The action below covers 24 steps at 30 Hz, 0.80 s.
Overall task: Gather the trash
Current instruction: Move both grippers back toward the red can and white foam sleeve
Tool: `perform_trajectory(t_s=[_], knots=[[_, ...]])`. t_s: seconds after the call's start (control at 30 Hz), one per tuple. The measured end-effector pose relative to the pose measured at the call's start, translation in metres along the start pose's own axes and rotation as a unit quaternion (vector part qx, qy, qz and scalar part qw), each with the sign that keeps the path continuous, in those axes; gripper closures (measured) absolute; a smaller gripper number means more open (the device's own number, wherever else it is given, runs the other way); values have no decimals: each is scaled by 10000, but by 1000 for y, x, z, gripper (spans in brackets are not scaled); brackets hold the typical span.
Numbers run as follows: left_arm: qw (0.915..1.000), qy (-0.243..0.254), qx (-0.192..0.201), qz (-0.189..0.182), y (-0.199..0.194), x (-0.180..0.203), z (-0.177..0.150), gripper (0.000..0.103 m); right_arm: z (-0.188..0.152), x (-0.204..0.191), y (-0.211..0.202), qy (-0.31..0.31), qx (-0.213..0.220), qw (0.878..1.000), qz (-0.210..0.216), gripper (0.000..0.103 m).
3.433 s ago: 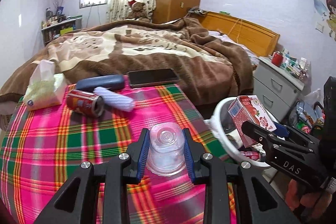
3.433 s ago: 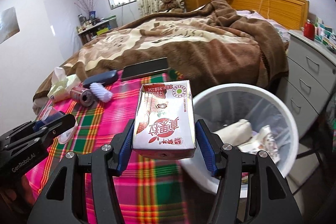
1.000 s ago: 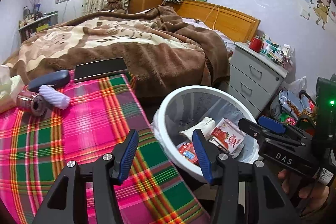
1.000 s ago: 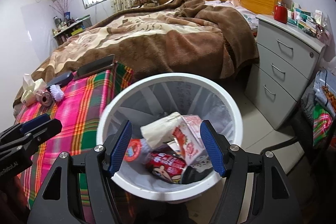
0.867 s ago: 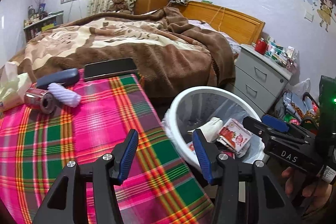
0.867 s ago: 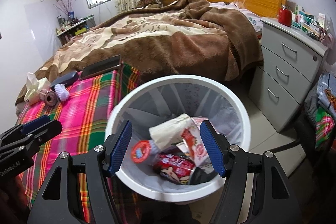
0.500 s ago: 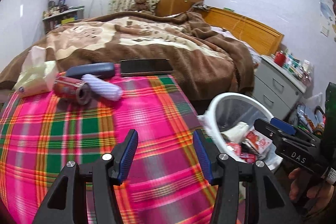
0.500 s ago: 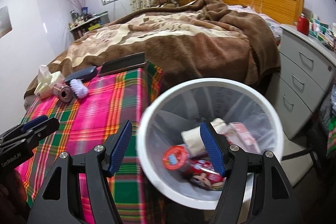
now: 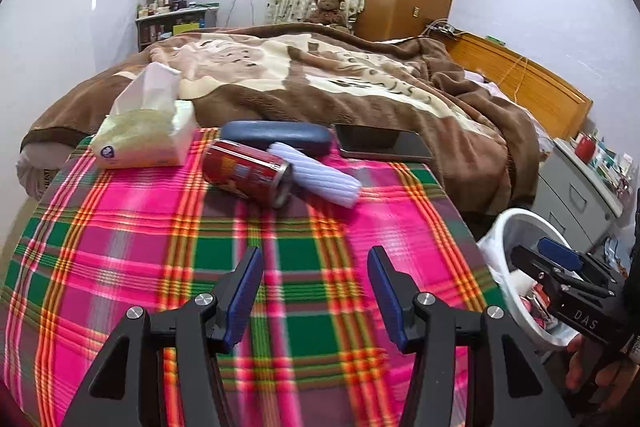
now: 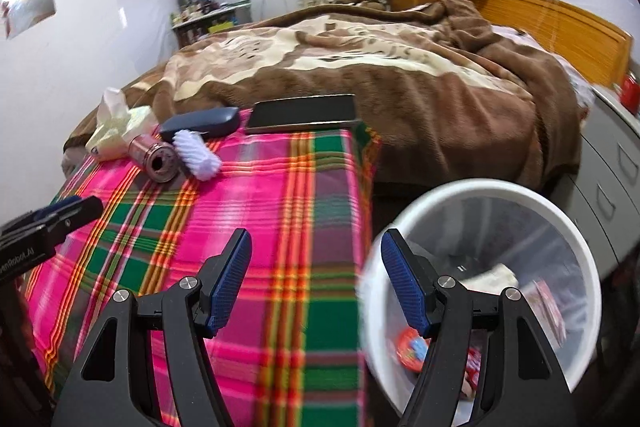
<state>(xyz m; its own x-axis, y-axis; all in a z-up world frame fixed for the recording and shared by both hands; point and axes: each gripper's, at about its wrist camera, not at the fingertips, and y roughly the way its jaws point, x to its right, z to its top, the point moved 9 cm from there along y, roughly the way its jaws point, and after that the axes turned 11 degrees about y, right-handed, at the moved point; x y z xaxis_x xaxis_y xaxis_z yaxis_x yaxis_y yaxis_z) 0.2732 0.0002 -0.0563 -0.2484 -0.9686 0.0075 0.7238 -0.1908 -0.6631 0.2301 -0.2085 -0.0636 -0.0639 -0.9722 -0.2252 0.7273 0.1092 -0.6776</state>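
A red can (image 9: 245, 171) lies on a pink-and-green plaid cloth (image 9: 160, 247), beside a white bin (image 10: 516, 195) and a brown-and-cream blanket (image 9: 320, 75).

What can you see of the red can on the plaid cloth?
The red can is a drink can, metal by its look, with printed labelling. It lies on its side on the plaid cloth, its silver end with a dark opening facing the cameras. Its far side touches the white ribbed roll. Neither gripper touches it.
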Motion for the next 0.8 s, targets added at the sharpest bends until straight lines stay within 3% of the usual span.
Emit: perform_trajectory(t_s=[0.37, 0.8], knots=[[9999, 31, -62, 142, 20, -42, 20, 49, 33, -55, 26, -506, 84, 9975, 490, 34], [9981, 64, -618, -54, 87, -52, 15, 49, 24, -91, 92, -1164, -549, 9873, 933, 34]])
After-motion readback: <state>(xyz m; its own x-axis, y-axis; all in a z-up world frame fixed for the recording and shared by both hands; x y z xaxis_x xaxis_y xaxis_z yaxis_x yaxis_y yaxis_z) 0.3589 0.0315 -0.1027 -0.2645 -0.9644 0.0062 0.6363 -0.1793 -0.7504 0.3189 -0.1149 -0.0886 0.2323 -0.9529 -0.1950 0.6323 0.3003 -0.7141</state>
